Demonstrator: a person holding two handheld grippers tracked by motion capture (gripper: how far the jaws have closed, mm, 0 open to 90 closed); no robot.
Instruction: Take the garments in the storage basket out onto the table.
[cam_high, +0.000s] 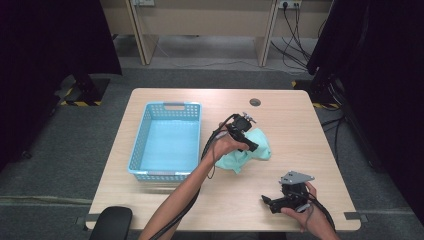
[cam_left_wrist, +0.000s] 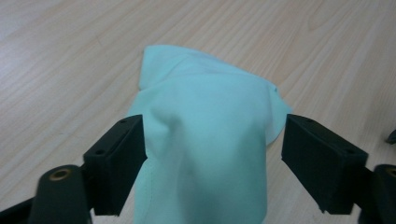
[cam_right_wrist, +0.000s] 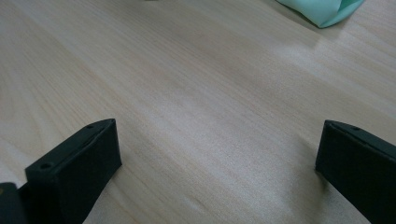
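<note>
A crumpled mint-green cloth (cam_high: 257, 150) lies on the wooden table (cam_high: 300, 125) near its middle, right of a light blue basket (cam_high: 145, 135). My left gripper (cam_high: 254, 146) hovers over the cloth's left side. In the left gripper view the cloth (cam_left_wrist: 205, 135) bulges up between the two black jaws, which stand wide apart on either side of it; the left gripper (cam_left_wrist: 212, 158) is open. My right gripper (cam_high: 266, 201) rests low near the table's front right, open, with bare wood between its jaws (cam_right_wrist: 215, 172). A corner of the cloth (cam_right_wrist: 322, 9) shows at the top right of the right gripper view.
The basket is empty and stands left of centre. A round cable grommet (cam_high: 255, 102) sits near the table's far edge. A black chair back (cam_high: 111, 224) shows at the front left. Desks and cables stand beyond the table.
</note>
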